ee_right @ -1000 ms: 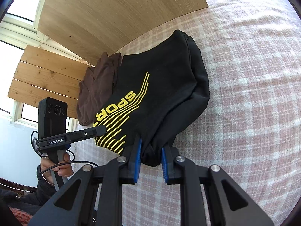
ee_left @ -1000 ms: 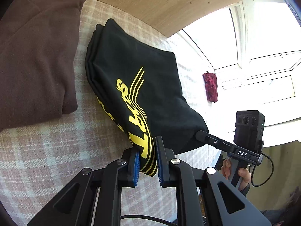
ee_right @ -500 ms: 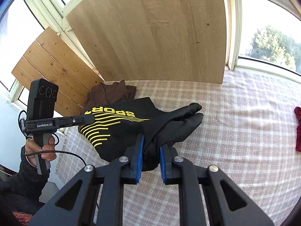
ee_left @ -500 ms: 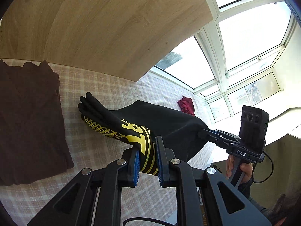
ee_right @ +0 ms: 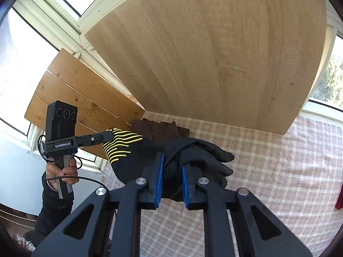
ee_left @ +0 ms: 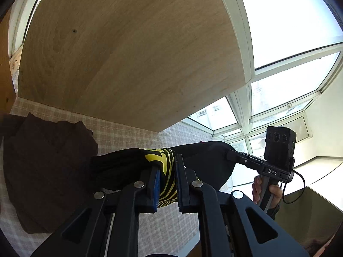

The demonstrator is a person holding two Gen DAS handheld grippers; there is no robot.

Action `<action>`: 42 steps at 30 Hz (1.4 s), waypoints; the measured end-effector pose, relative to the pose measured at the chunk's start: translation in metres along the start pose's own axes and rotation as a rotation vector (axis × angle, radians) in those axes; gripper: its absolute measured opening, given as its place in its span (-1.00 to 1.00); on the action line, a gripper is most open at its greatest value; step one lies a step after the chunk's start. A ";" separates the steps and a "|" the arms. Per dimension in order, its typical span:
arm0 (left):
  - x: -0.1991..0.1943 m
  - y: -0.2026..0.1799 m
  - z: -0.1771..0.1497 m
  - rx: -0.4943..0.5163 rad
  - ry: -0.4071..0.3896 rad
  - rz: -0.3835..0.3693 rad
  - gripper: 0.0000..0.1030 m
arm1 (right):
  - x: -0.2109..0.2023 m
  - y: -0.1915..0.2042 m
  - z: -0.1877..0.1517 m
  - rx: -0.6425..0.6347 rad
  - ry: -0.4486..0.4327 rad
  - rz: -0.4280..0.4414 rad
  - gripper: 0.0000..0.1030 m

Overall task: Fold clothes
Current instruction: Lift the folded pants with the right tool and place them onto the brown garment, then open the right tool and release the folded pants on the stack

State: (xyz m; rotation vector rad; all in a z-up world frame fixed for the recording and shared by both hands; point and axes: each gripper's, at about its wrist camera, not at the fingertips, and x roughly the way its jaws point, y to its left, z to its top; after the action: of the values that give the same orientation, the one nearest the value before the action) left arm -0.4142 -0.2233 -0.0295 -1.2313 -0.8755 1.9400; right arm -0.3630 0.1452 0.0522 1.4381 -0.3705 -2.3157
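Note:
A folded black garment with yellow stripes and lettering hangs in the air above the checked cloth, held at two corners. My left gripper is shut on its yellow-printed corner. My right gripper is shut on a bunched black corner. In the right wrist view the left gripper shows at the garment's far left edge, held by a hand. In the left wrist view the right gripper bites the garment's right corner.
A folded brown garment lies on the pink checked cloth against a tall wooden board. A red cloth lies at the far right edge. Windows stand behind and to the right.
Both grippers have lifted the black garment off the checked cloth and tilted upward. The garment now hangs between them near the brown garment, and the views point at the wooden board.

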 end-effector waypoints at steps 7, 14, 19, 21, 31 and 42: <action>-0.094 -0.032 0.029 0.146 -0.192 0.072 -0.81 | 0.002 0.066 0.030 -0.092 -0.083 0.071 -0.74; -0.081 0.032 -0.064 0.190 -0.111 0.362 -0.81 | 0.127 0.062 -0.079 -0.105 0.066 0.096 -0.74; -0.045 0.103 -0.128 0.085 0.018 0.464 -0.82 | 0.218 0.041 -0.161 -0.095 0.223 0.013 -0.74; -0.040 0.118 -0.146 0.067 0.031 0.495 -0.76 | 0.221 0.035 -0.174 -0.087 0.228 0.003 -0.72; -0.040 0.082 -0.137 0.225 -0.021 0.606 -0.35 | 0.211 0.016 -0.183 -0.067 0.333 -0.021 -0.54; 0.008 0.101 -0.085 0.287 -0.054 0.698 -0.35 | 0.173 0.048 -0.109 -0.307 0.008 -0.173 -0.55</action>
State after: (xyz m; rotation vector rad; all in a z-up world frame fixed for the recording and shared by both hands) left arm -0.3564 -0.2571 -0.1434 -1.4253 -0.1630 2.5330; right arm -0.3249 0.0218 -0.1138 1.3698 0.1149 -2.3714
